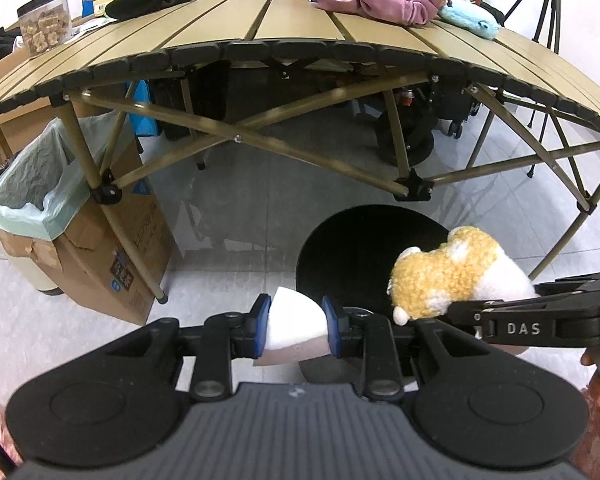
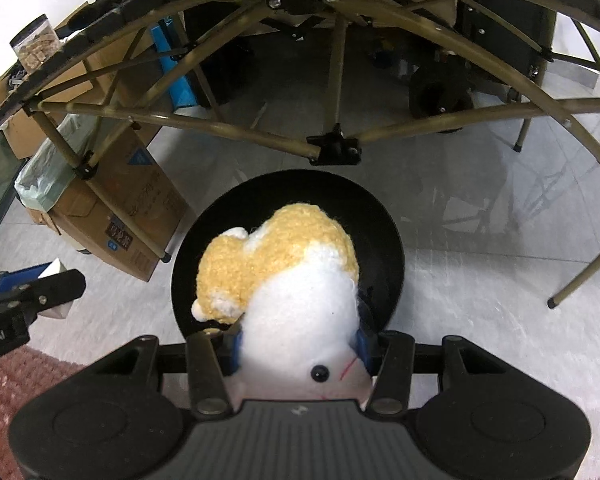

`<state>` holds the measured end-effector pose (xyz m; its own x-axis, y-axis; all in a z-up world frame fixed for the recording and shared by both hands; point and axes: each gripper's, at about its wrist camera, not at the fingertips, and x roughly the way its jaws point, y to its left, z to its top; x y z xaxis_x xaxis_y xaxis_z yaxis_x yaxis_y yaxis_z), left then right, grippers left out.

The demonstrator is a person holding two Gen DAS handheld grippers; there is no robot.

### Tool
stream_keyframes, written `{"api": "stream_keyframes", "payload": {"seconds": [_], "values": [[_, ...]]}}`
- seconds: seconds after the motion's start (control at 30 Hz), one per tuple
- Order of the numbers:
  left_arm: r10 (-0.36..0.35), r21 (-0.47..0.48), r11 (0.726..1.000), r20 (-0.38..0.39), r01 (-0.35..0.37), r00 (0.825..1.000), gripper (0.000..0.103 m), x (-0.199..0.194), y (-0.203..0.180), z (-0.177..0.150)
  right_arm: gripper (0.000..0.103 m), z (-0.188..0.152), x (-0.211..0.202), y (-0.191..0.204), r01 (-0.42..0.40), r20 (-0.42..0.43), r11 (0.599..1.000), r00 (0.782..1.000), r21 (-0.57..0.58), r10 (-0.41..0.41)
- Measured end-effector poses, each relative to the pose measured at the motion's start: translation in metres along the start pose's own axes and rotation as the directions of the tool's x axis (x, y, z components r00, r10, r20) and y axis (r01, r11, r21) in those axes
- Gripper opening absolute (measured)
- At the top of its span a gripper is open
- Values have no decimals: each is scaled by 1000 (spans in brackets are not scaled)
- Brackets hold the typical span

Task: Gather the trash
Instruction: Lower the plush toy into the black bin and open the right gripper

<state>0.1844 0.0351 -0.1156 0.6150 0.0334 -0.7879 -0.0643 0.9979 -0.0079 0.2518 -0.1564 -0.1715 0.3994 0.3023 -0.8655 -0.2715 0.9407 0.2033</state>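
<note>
Left hand-held gripper [image 1: 296, 326] clamps white wedge [image 1: 296, 320], right hand-held gripper [image 2: 298, 346] clamps plush toy [image 2: 288, 272]; early release risks missing black bin [image 1: 352, 248] at 12 o'clock.

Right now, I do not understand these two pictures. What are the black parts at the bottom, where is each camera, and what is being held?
No robot here: a person holds a hand tool with two fingers in each hand, each with a camera looking along its fingers. In the left camera's view, the left tool grips a white folded paper piece. In the right camera's view, the right tool grips a white and yellow plush toy above a black round bin on the floor. Behind stand a folding table and a lined cardboard box.
</note>
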Motion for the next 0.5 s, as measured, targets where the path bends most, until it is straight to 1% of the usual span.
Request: {"api": "stream_keyframes", "payload": {"seconds": [0.27, 0.33, 0.4, 0.43, 0.47, 0.5], "values": [[13, -17, 1000, -20, -14, 1000, 29, 8, 7, -2, 49, 12, 27, 0, -20, -7, 1000, 1000, 8, 20], [15, -21, 1000, -20, -16, 1000, 29, 8, 9, -2, 51, 14, 32, 1, -22, -8, 1000, 1000, 10, 22], [18, -25, 1000, -22, -19, 1000, 29, 8, 11, -3, 55, 16, 36, 2, -30, -7, 999, 1000, 15, 30], [19, -27, 999, -22, -20, 1000, 29, 8, 12, -4, 55, 17, 37, 3, -29, -2, 999, 1000, 15, 29], [20, -30, 999, -22, -21, 1000, 29, 8, 13, -4, 60, 18, 38, 4, -24, 0, 1000, 1000, 12, 24], [21, -33, 999, -23, -21, 1000, 29, 8, 14, -4, 70, 18, 39, 5, -20, 1, 1000, 1000, 8, 20]]}}
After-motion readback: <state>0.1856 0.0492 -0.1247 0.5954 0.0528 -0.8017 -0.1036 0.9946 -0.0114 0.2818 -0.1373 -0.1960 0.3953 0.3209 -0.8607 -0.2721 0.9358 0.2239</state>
